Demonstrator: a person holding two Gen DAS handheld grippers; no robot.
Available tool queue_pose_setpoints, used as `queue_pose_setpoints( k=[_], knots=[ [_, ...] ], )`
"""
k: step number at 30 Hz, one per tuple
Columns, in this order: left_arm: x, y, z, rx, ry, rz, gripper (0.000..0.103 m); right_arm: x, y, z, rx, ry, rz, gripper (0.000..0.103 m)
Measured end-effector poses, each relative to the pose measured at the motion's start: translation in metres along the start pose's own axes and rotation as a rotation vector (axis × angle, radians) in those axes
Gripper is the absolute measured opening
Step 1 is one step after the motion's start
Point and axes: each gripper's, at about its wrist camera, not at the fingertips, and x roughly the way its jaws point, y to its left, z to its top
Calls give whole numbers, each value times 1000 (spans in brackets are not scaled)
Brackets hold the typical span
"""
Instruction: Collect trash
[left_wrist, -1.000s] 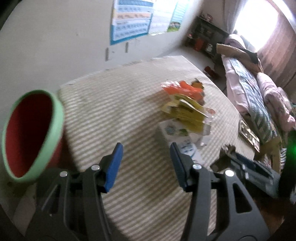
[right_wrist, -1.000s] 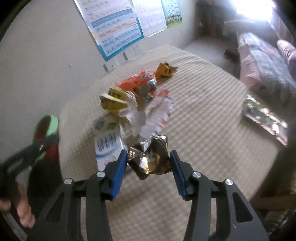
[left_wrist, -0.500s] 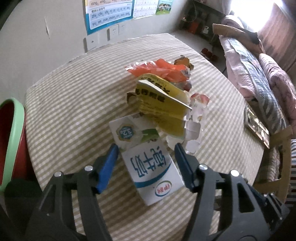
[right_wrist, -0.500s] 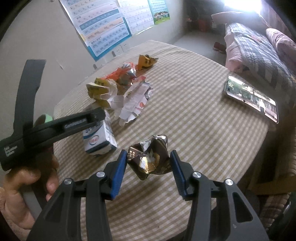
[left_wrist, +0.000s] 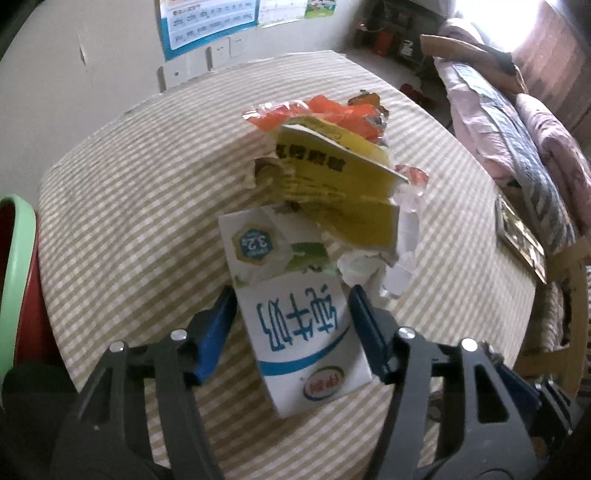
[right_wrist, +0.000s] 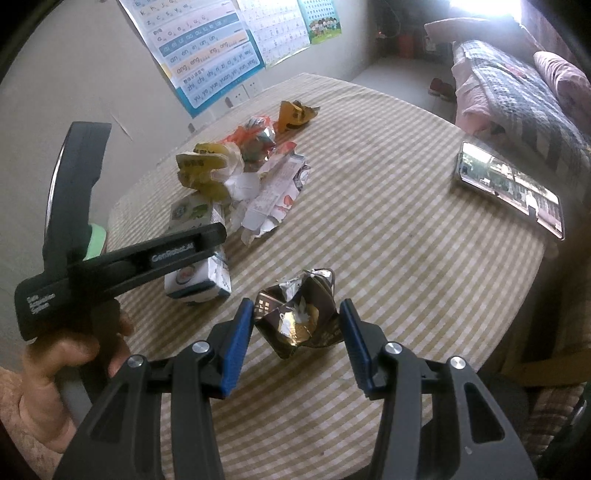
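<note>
Checked table (left_wrist: 122, 221) | milk carton (left_wrist: 299, 325) between left gripper (left_wrist: 291, 325) pads, untouched

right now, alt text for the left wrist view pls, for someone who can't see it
The left gripper straddles a white and blue milk carton lying on a checked tablecloth, its jaws open at either side. Behind the carton sits a pile of yellow packaging and orange wrappers; a green-rimmed red bin shows at the left edge.
</note>
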Motion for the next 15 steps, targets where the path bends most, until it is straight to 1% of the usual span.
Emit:
queue_pose_setpoints(
  k=[4, 10, 12, 15],
  knots=[
    [-9, 12, -8, -9, 7, -25, 59, 1, 5, 1, -7, -1, 12, 47],
    [-21, 33, -20, -18, -5, 16, 60, 10, 17, 0, -35, 24, 24, 48],
    [-21, 39, -22, -35, -9, 23, 60, 11, 19, 0, -41, 27, 23, 48],
    [-16, 44, -23, -54, 7, 25, 60, 13, 19, -1, -40, 39, 24, 49]
  ],
)
